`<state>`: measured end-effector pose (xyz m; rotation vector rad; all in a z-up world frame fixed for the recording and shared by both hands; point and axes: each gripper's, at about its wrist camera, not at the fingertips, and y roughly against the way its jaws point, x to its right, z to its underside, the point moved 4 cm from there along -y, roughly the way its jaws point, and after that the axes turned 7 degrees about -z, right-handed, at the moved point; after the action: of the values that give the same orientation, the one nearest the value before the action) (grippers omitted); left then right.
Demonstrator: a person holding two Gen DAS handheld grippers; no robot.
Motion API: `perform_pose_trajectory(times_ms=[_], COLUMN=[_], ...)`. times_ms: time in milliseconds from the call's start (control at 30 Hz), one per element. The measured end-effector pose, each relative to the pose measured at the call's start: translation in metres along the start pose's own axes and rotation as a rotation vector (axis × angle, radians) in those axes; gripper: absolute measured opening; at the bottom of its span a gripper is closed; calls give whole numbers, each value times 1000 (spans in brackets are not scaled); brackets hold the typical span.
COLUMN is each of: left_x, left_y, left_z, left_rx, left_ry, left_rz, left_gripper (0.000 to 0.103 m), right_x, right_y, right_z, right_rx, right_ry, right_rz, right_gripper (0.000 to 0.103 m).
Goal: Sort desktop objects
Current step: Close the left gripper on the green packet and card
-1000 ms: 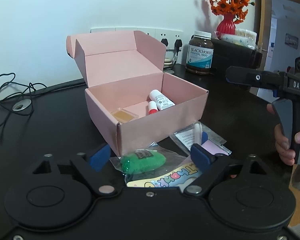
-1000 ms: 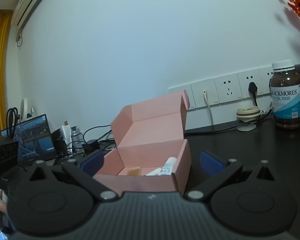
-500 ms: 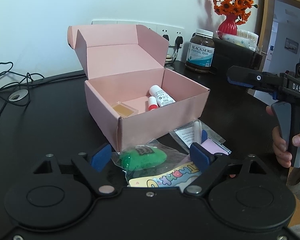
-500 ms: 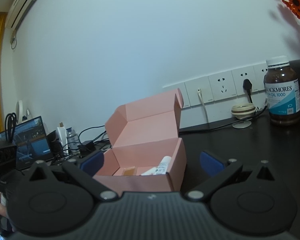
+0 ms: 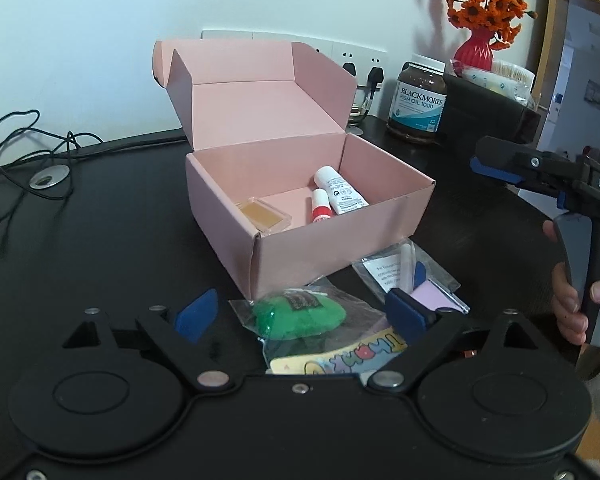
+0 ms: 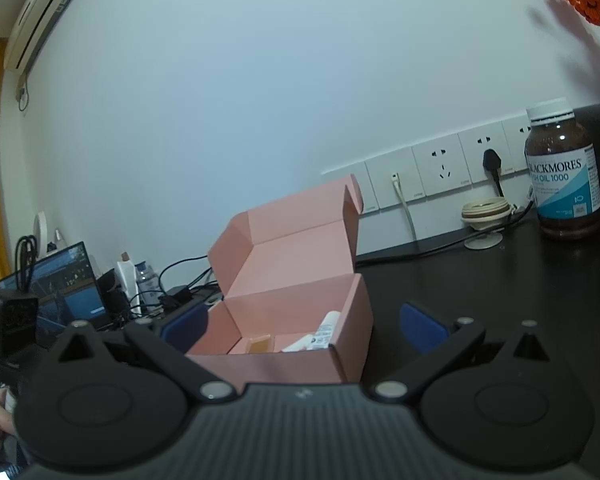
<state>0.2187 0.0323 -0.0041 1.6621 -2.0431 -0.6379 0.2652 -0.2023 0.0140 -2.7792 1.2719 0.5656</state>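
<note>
The left gripper (image 5: 302,312) has just been opening wide, and its pads touch nothing. The green pouch (image 5: 299,315) lies right between them, just in front of the pink box (image 5: 332,248). The right gripper (image 6: 302,326) is open and empty too, and it is farther from the pouch.

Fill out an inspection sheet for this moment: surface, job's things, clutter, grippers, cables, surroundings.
Surface: black desk.
Job's things: open pink box holds a white tube, a red-capped tube and a clear case; green pad in a bag and clear packet lie in front of it.
Clutter: fish oil bottle.
Grippers: left gripper open, jaws just opening, straddling the bagged pad; right gripper open, empty.
Cables: loose black cable; plug in wall sockets.
Surroundings: orange flowers in red vase, laptop.
</note>
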Motion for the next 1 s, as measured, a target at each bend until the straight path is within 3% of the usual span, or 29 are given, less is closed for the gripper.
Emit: perform_pose_trajectory(times_ms=[233,433,500,1000], left_x=[1,4,4,5], left_y=[-3,-2,-2,5], left_z=[6,3,3,0], left_rx=[-41,-31,-33,3], left_ry=[32,35,43,44], left_rz=[40,55,64,60], left_gripper=[92,74,63,57], right_x=[-1,1,3,7], right_y=[1,3,4,6], right_z=[0,0,0,-1], right_rx=[5,11,13,25], right_ry=[9,-5,-16,-43], right_rz=[-5,-12,-16,-29], right_gripper=[102,102,102,102])
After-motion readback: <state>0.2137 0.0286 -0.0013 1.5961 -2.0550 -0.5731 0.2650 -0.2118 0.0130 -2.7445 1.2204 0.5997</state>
